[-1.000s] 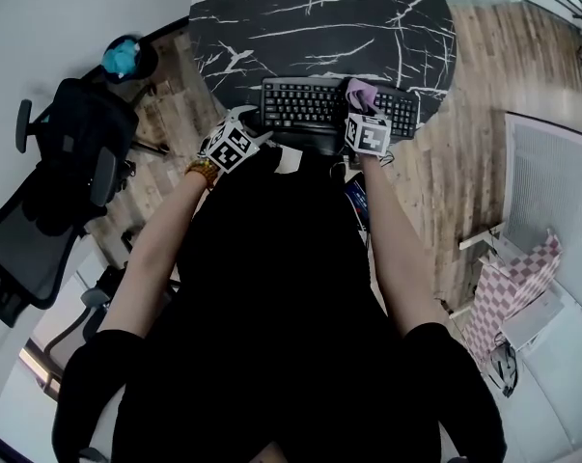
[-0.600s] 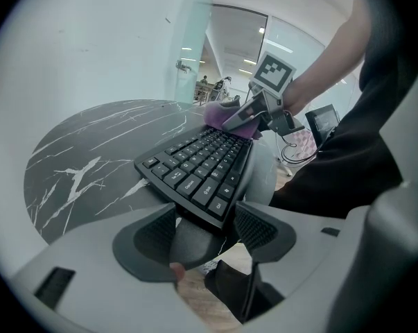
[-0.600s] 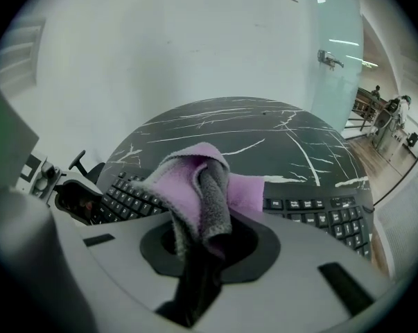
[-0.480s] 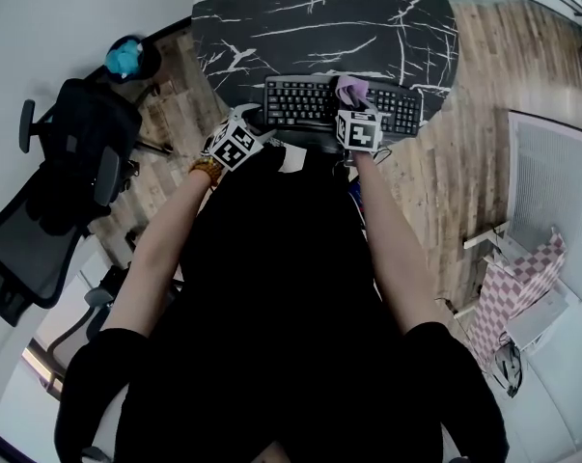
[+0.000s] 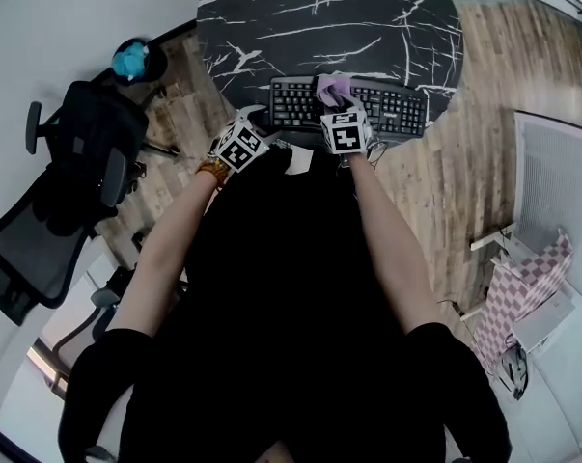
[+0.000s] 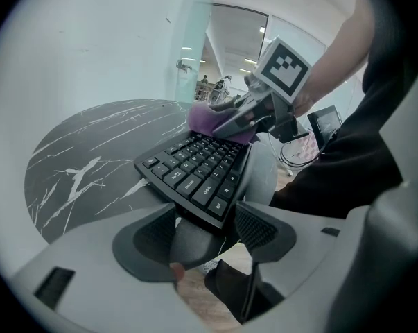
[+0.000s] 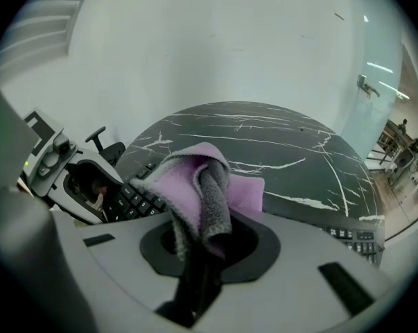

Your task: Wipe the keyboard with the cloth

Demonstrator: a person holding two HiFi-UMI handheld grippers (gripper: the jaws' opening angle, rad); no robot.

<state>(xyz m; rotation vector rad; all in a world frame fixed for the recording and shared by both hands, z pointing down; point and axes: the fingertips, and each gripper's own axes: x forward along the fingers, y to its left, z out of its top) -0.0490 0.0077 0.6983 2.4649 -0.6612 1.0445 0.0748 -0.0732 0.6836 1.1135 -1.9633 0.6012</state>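
A black keyboard (image 5: 392, 110) lies at the near edge of the round black marble table (image 5: 319, 17). My left gripper (image 5: 262, 125) is at the keyboard's left end. In the left gripper view its jaws (image 6: 205, 231) close on the keyboard's (image 6: 195, 168) near corner. My right gripper (image 5: 335, 102) is shut on a bunched purple cloth (image 5: 331, 88), which rests on the keys left of the middle. The cloth (image 7: 195, 186) fills the jaws in the right gripper view, with keys (image 7: 129, 200) just beyond it. From the left gripper view, the cloth (image 6: 212, 120) presses on the far keys.
A black office chair (image 5: 69, 181) stands on the wooden floor at the left, with a teal thing (image 5: 131, 58) on a stool behind it. A white panel (image 5: 561, 181) and a pink checkered item (image 5: 522, 292) are at the right. The table's far half (image 7: 264, 137) is bare.
My right gripper has slid the cloth leftwards along the keyboard, from right of the middle to left of it. The left gripper has stayed at the keyboard's left end.
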